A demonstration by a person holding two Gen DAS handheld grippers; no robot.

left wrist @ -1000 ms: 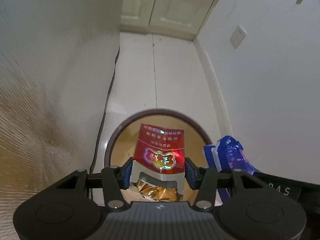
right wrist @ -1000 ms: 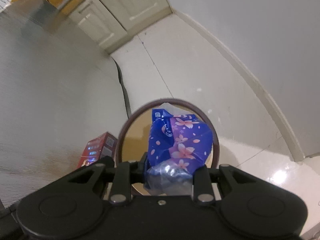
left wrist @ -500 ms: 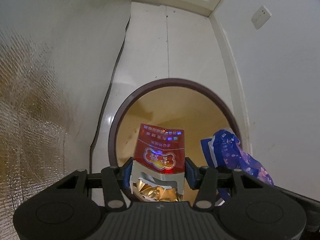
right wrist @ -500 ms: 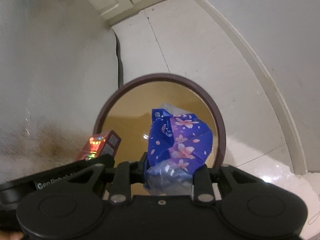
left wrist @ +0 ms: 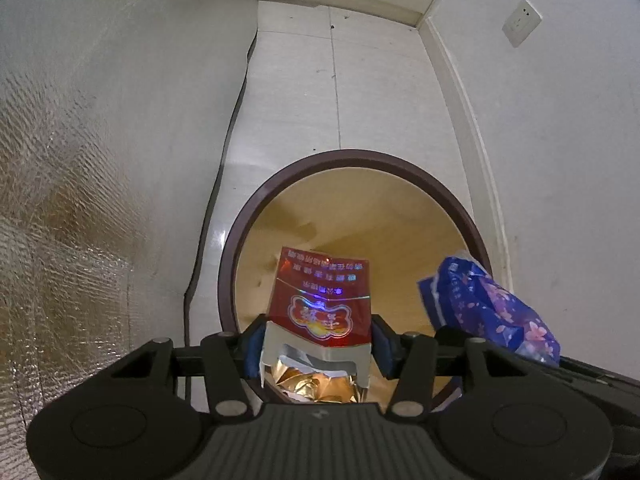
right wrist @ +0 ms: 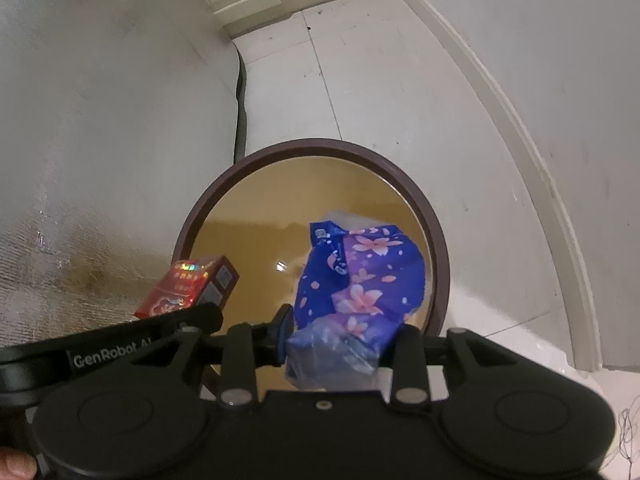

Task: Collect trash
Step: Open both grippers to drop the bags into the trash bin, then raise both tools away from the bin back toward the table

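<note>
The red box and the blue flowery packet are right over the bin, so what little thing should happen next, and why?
Probably open both grippers wider and let go. The red box in the left gripper and the blue packet in the right gripper both hang over the bin. The jaws have just been opening, yet each piece still sits between them.

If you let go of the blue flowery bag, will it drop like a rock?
Probably not. The blue flowery bag looks crumpled and thin, so likely light and floppy. Its shiny plastic may slip easily from the right gripper, whose jaws have just been opening, into the bin.
</note>
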